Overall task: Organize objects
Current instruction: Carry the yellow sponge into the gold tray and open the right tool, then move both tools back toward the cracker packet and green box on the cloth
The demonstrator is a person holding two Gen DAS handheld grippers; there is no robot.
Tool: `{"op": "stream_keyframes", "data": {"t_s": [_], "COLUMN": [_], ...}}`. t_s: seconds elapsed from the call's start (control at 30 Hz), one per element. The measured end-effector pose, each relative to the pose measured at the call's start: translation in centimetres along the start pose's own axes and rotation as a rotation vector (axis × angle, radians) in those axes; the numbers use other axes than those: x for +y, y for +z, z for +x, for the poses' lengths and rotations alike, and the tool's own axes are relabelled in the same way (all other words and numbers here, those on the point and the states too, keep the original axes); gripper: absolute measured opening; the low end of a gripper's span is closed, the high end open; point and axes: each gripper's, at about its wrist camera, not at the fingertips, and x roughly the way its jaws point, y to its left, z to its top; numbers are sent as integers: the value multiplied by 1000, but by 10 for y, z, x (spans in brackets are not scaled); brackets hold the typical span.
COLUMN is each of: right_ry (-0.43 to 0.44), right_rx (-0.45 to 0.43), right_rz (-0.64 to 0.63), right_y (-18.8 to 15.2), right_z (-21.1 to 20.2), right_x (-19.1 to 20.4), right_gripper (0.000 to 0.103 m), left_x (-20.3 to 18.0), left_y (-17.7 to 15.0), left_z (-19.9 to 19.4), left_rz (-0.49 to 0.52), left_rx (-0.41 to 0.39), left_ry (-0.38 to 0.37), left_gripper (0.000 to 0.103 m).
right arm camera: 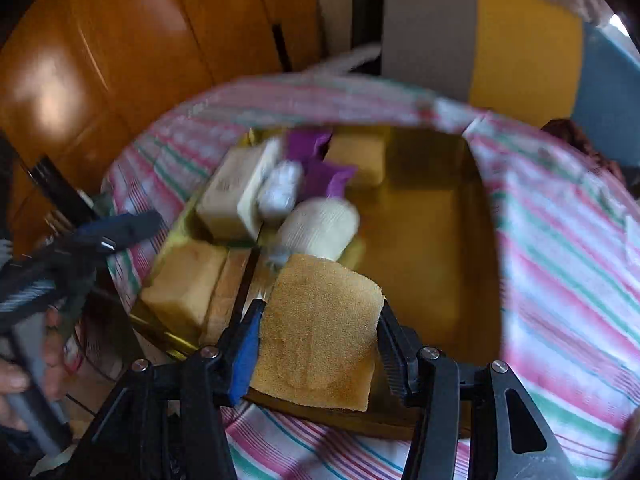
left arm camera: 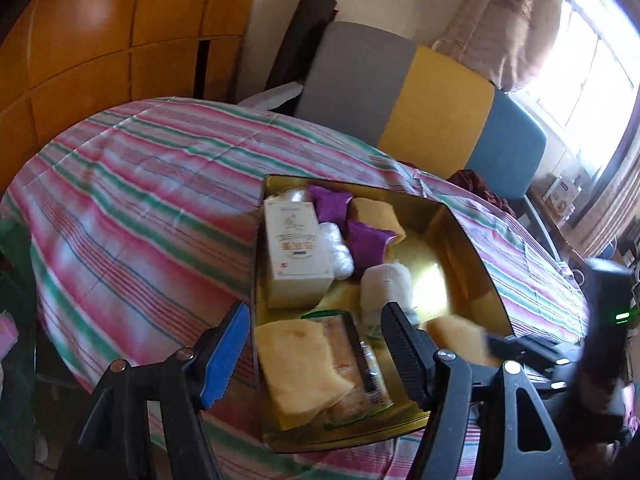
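A gold metal tin [left arm camera: 472, 240] [right arm camera: 436, 216] sits on a table with a striped cloth. It holds a white box [left arm camera: 294, 252] [right arm camera: 236, 196], purple pouches [left arm camera: 366, 242] [right arm camera: 324, 168], a white cloth roll [left arm camera: 386, 284] [right arm camera: 320, 226], yellow sponges [left arm camera: 300, 364] [right arm camera: 184, 284] and a flat packet [left arm camera: 360, 360]. My right gripper [right arm camera: 318, 332] is shut on a yellow sponge [right arm camera: 320, 328] and holds it over the tin's near edge; that sponge also shows in the left wrist view [left arm camera: 456, 332]. My left gripper [left arm camera: 312, 348] is open and empty above the tin's near left corner.
The striped cloth [left arm camera: 140, 200] [right arm camera: 560, 260] covers the round table around the tin. A grey, yellow and blue bench back [left arm camera: 420, 96] stands behind the table. A wooden cabinet [left arm camera: 100, 32] is at the left, a window [left arm camera: 592, 60] at the right.
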Motion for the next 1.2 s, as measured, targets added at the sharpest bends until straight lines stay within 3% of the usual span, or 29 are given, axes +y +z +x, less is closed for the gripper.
{"op": "stream_keyframes", "data": {"t_s": [0.13, 0.27, 0.4, 0.63, 1.2], "right_ry": [29, -12, -48, -144, -253], "right_rx": [79, 91, 42, -98, -220], "right_rz": [0, -31, -46, -93, -67], "right_y": [-3, -8, -10, -13, -25], "right_z": [35, 44, 31, -12, -79], "right_x": [11, 22, 28, 41, 18], "right_gripper": [58, 61, 71, 76, 77], "left_x": [7, 10, 11, 6, -43], "left_y": [-6, -8, -7, -7, -10], "left_z": [3, 4, 1, -4, -6], "left_rz": [-13, -23, -28, -13, 100], "left_rx": [14, 16, 2, -7, 8], "left_ry": [6, 13, 19, 20, -9], "left_gripper": [69, 69, 69, 69, 69]}}
